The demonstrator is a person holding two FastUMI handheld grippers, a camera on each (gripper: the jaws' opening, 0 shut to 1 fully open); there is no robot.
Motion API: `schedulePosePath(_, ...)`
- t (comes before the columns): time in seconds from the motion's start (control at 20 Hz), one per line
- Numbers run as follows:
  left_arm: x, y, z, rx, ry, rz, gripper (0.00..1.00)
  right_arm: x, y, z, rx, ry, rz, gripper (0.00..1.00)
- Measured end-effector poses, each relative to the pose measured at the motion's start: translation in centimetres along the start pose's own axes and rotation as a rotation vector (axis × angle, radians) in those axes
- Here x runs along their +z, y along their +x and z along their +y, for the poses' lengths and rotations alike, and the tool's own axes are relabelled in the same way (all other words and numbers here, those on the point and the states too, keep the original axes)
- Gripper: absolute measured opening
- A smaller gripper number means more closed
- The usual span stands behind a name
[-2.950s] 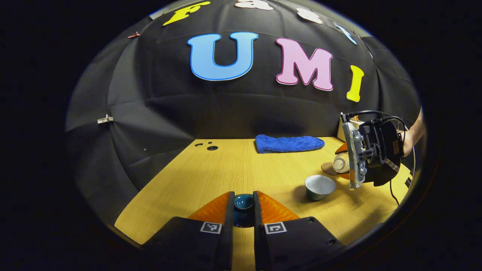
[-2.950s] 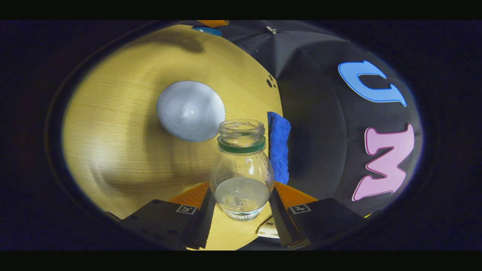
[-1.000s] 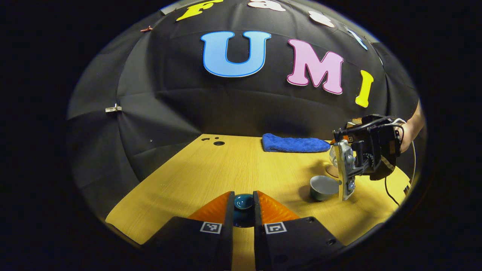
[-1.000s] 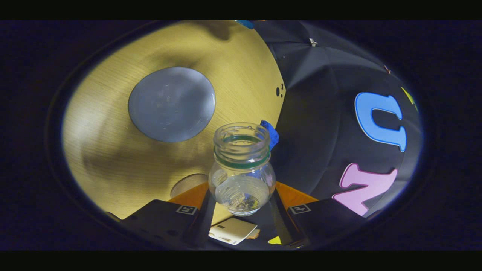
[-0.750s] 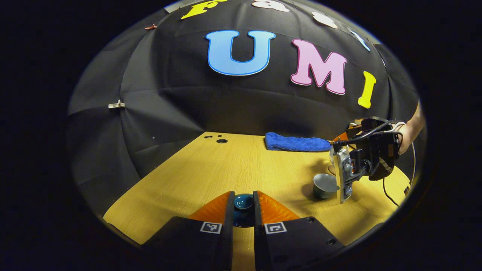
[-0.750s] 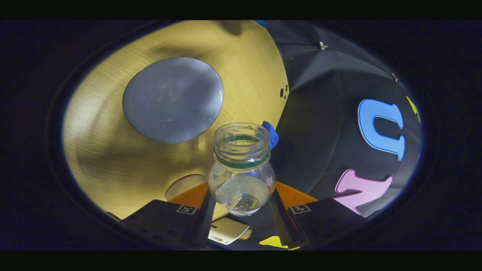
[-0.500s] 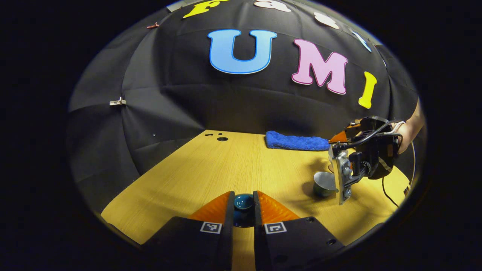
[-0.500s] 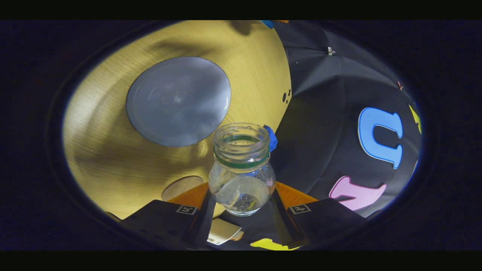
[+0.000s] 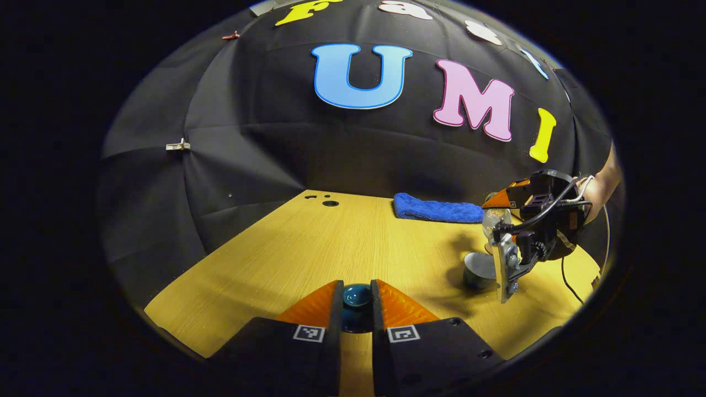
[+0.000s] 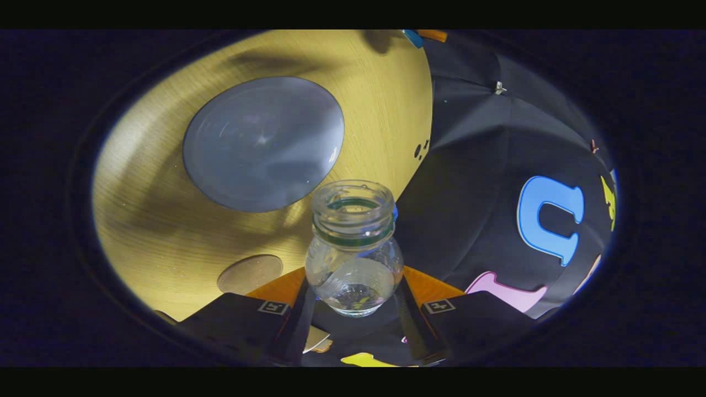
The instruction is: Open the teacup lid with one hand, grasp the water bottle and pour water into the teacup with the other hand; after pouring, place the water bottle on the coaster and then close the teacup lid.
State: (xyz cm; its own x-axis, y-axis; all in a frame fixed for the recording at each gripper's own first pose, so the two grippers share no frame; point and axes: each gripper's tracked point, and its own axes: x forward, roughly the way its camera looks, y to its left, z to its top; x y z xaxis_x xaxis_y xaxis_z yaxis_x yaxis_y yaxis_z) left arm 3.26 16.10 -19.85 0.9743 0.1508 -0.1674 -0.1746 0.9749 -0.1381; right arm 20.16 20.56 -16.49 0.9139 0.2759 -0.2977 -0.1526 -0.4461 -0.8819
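The left gripper pinches the round, glossy dark-teal knob of the teacup lid between its ridged fingers, low over the grained wooden table and well to the left of the teacup. The right gripper is clamped on the ribbed, clear plastic water bottle, tipped with its threaded mouth just beside the teacup's wide round bowl. A flat round coaster lies near the teacup, and a folded, fuzzy blue towel lies behind the teacup by the wall.

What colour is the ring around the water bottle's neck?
Green. The ring sits just below the threads of the water bottle, clearest in the right gripper view.
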Motion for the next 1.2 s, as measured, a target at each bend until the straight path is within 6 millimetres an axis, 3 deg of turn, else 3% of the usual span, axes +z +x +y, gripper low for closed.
schedulePosePath(0.15, -0.2, -0.2, 0.2, 0.003, 0.0, 0.001, 0.27, 0.2, -0.1, 0.0, 0.002, -0.011, -0.004, 0.68)
schedulePosePath(0.2, -0.3, -0.2, 0.3, 0.005, 0.001, 0.004, 0.27, 0.2, -0.1, -0.1, 0.001, -0.013, -0.003, 0.73)
schedulePosePath(0.35, -0.5, -0.4, 0.5, 0.008, -0.001, 0.005, 0.23, 0.4, 0.0, -0.2, 0.004, -0.034, -0.01, 0.72)
schedulePosePath(0.4, -0.5, -0.5, 0.5, 0.009, 0.0, 0.005, 0.27, 0.4, 0.0, -0.1, 0.006, -0.04, -0.011, 0.72)
schedulePosePath(0.85, -1.0, -0.4, 0.7, 0.015, -0.002, 0.011, 0.27, 0.3, 0.3, 0.0, 0.021, -0.084, -0.016, 0.73)
schedulePosePath(0.9, -0.9, -0.5, 0.7, 0.014, -0.002, 0.012, 0.27, 0.2, 0.5, 0.0, 0.026, -0.092, -0.02, 0.68)
schedulePosePath(0.95, -0.9, -0.5, 0.6, 0.014, -0.001, 0.012, 0.27, 0.2, 0.5, -0.1, 0.025, -0.098, -0.022, 0.72)
schedulePosePath(1.2, -0.9, -0.5, 0.5, 0.01, 0.008, 0.009, 0.27, -0.1, 0.9, -0.9, 0.011, -0.133, -0.022, 0.73)
